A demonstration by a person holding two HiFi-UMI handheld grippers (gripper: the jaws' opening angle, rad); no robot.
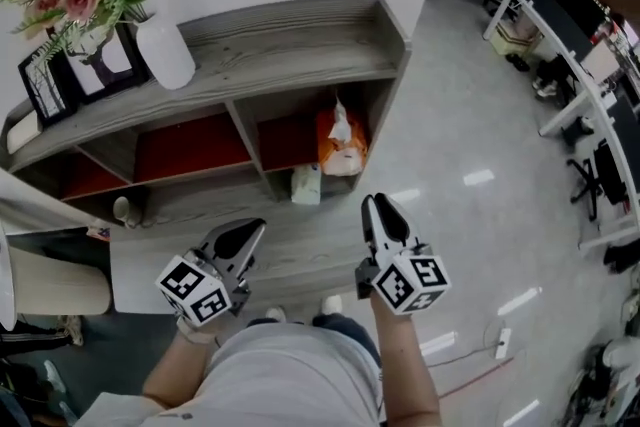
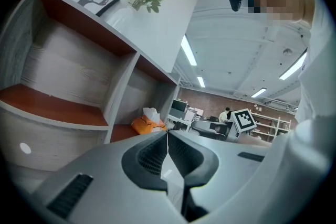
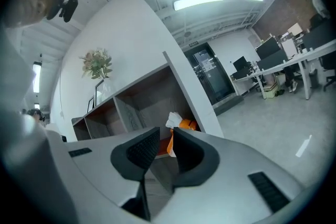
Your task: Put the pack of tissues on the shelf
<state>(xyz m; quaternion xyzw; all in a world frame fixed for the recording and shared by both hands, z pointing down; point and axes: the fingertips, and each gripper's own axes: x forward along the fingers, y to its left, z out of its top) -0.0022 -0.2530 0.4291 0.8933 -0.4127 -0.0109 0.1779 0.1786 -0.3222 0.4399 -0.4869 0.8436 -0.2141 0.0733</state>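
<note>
The orange pack of tissues (image 1: 340, 143), with a white tissue sticking out of its top, stands in the right compartment of the grey wooden shelf (image 1: 300, 40). It also shows in the left gripper view (image 2: 147, 123) and the right gripper view (image 3: 186, 125). My left gripper (image 1: 256, 227) hovers in front of the shelf's low step, its jaws shut on nothing (image 2: 167, 134). To its right, my right gripper (image 1: 378, 203) points toward the pack from a short way off. Its jaws stand slightly apart with nothing between them (image 3: 166, 131).
A white vase of flowers (image 1: 165, 50) and picture frames (image 1: 75, 70) stand on the shelf top. A pale green pack (image 1: 306, 183) sits on the lower step below the orange one. Office desks with monitors (image 1: 570, 15) line the right side. A cable (image 1: 480, 355) lies on the floor.
</note>
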